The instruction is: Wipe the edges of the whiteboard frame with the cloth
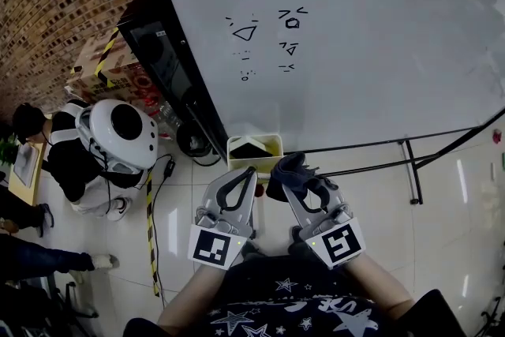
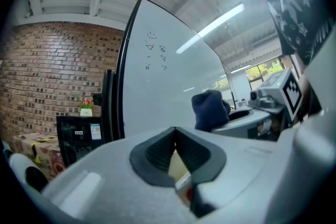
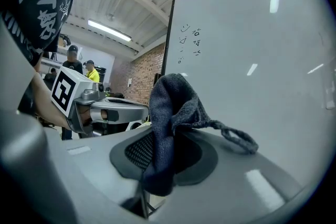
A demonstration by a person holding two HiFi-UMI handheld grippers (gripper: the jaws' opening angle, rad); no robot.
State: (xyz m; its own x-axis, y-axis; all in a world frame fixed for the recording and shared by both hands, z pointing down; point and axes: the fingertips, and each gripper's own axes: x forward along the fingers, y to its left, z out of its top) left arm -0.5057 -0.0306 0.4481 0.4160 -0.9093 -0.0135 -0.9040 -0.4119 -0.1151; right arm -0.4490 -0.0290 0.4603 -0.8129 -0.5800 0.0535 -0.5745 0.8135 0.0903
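The whiteboard (image 1: 355, 35) fills the upper right of the head view, with small black doodles on it. Its black frame edge (image 1: 177, 35) runs down the left side. A dark blue cloth (image 1: 290, 172) hangs bunched from my right gripper (image 1: 290, 189), which is shut on it below the board's lower corner. In the right gripper view the cloth (image 3: 170, 113) drapes over the jaws, with the board just beyond. My left gripper (image 1: 249, 171) is beside it, shut with nothing in it. In the left gripper view its pads (image 2: 157, 152) meet in a V.
A yellow bin (image 1: 254, 150) stands on the tiled floor at the board's foot. The board's black stand legs (image 1: 410, 170) stretch to the right. A black screen (image 1: 158, 51), cardboard boxes (image 1: 106, 59), a round white machine (image 1: 122, 134) and a seated person (image 1: 67, 158) crowd the left. Black-yellow tape (image 1: 150, 225) crosses the floor.
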